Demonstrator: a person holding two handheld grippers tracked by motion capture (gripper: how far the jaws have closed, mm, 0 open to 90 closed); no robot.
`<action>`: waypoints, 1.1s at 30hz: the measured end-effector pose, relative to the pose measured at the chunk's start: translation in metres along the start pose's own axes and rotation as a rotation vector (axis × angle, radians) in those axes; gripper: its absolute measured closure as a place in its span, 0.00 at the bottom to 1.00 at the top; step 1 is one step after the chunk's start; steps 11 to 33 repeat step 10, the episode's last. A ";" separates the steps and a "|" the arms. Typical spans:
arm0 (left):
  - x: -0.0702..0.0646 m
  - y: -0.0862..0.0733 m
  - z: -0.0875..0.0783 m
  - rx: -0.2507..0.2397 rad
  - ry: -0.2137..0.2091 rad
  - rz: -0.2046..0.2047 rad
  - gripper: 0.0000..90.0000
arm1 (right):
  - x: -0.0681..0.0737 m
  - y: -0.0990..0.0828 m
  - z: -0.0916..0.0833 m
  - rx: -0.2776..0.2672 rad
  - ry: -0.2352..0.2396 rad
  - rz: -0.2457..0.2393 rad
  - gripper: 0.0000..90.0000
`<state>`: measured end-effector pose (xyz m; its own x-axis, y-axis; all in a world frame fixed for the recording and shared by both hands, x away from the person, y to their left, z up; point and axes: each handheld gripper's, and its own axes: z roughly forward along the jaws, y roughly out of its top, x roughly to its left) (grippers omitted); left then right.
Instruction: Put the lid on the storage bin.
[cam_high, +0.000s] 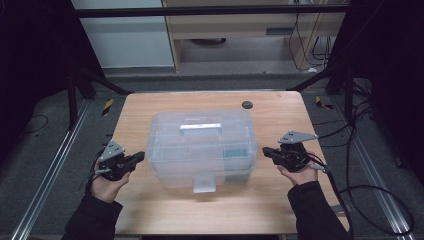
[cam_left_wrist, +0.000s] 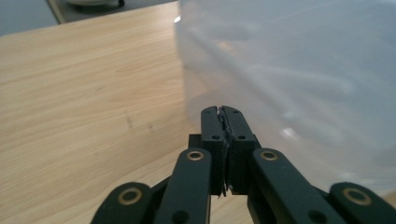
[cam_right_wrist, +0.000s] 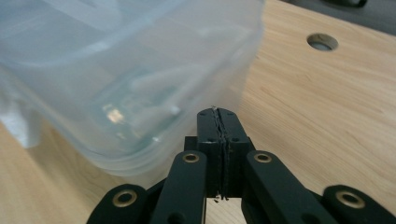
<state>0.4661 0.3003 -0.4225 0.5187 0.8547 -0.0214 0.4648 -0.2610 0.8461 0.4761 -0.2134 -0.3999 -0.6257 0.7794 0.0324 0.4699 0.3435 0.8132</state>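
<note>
**Both tongs closed, flanking the clear box**

I've got my left tongs (cam_high: 140, 158) just off one short end of the translucent plastic box (cam_high: 202, 148), tips aimed at its wall, and my right tongs (cam_high: 267, 151) at the opposite end, tips aimed back in. The box sits between them, near the middle of the wooden table (cam_high: 150, 207).

Looking along my left tongs (cam_left_wrist: 220, 110), the jaws are pressed flat together with nothing in them, and the box's cloudy wall (cam_left_wrist: 299, 84) stands just beyond and to one side of the tips; I can't say whether they touch it. Bare table (cam_left_wrist: 84, 93) runs off on the other side.

Along my right tongs (cam_right_wrist: 215, 112) it's the same: jaws fully closed, empty, tips near the box's rounded lower corner (cam_right_wrist: 126, 84). Something greenish (cam_right_wrist: 116, 109) shows dimly through the plastic, too blurred to name. A round hole in the table (cam_right_wrist: 322, 41) lies well beyond these tips.

From the high view, the box lid carries a pale handle (cam_high: 200, 127) on top, and a latch tab (cam_high: 204, 184) sticks out of the side facing me, roughly midway between my two tongs. My left hand (cam_high: 105, 185) and right hand (cam_high: 300, 175) each rest low by the table, holding their tongs.
</note>
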 end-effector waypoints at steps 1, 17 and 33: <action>0.003 -0.003 0.002 0.002 0.014 -0.008 0.95 | -0.003 -0.003 0.002 0.007 -0.017 0.008 0.97; 0.025 -0.021 0.017 0.041 0.094 -0.045 0.62 | -0.029 -0.031 0.018 0.062 -0.169 0.065 0.63; 0.025 -0.021 0.017 0.041 0.094 -0.045 0.62 | -0.029 -0.031 0.018 0.062 -0.169 0.065 0.63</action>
